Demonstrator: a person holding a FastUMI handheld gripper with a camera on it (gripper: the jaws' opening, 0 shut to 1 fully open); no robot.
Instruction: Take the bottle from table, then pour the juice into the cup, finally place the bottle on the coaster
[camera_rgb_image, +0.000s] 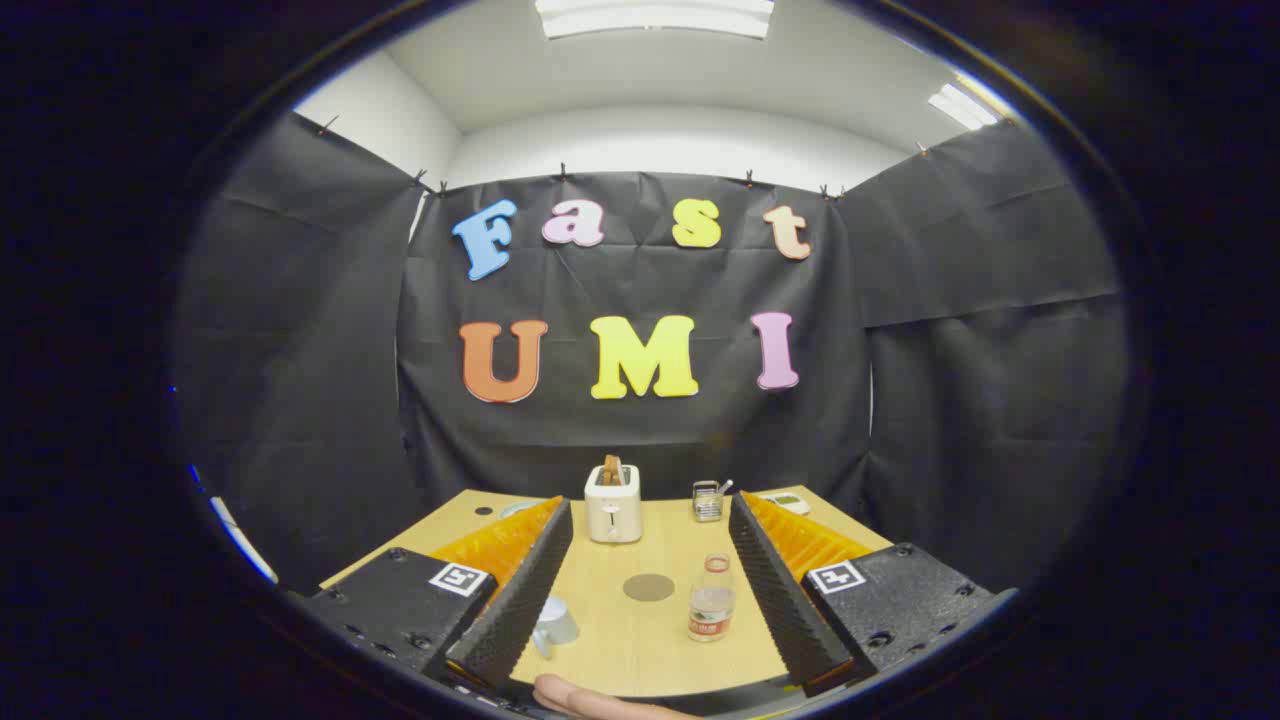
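Bottle (711, 600), clear plastic with a pale cap and a red label, stands upright on the wooden counter (640, 655) between the spread fingers of the claw (645, 590), which grips nothing. Its contents cannot be told. A pale cup (553, 625) sits by the left finger, a round brown coaster (648, 587) lies between them, and beyond stand a toaster (612, 503) holding toast and a small wire basket (708, 501).

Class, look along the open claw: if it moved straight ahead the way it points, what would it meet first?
Judging roughly, the claw, its fingers spread wide, would pass over the coaster and first meet the toaster. The bottle and cup sit off-centre beside the fingers; depth is uncertain.
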